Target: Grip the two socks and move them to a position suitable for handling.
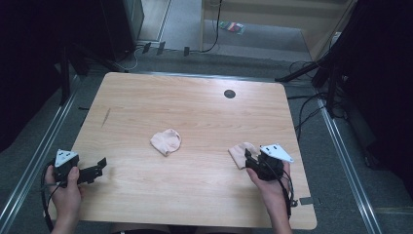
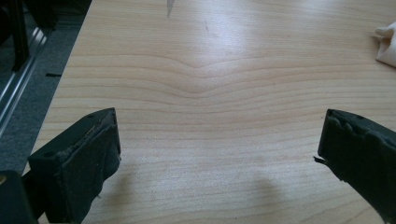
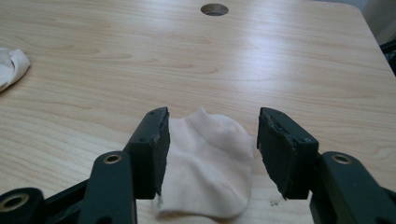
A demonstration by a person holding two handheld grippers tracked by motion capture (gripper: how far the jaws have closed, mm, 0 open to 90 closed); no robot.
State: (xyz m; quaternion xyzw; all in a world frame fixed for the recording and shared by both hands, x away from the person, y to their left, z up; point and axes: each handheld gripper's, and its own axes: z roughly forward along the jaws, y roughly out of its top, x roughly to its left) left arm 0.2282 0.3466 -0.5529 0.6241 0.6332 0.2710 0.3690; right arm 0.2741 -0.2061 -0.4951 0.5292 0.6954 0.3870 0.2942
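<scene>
1. Hands at the near edge of the wooden table [image 1: 195,204]: the person's left hand [image 1: 65,187] holds the left gripper [image 1: 100,168] near the table's left edge, and the right hand [image 1: 270,183] holds the right gripper [image 1: 249,158] on the right side, well apart from the left one.
2. Left gripper: in the left gripper view its two black jaws stand wide apart over bare wood, with nothing between them. The pad [image 2: 100,158] on the left jaw looks worn and frayed at its edges.
3. Right gripper [image 3: 210,140]: its jaws sit on either side of a pale pink sock [image 3: 210,168] that lies flat on the table. The left jaw's inner face is at the sock's edge, seemingly touching it; a narrow gap shows between the right jaw and the cloth, so the sock is between the jaws but not clamped. In the high view this sock [image 1: 238,153] pokes out just beyond the gripper's tips.
4. Farther in, near the middle of the table, a second pale pink sock [image 1: 165,141] lies bunched in a loose ball, well apart from both grippers. Its edge shows at the right border of the left gripper view [image 2: 386,44] and at the left border of the right gripper view [image 3: 11,65].
5. Toward the far edge, a round dark hole [image 1: 229,93] is set in the tabletop, right of centre.
6. Beyond the table, grey floor [image 1: 272,41] with black cables [image 1: 311,105].
</scene>
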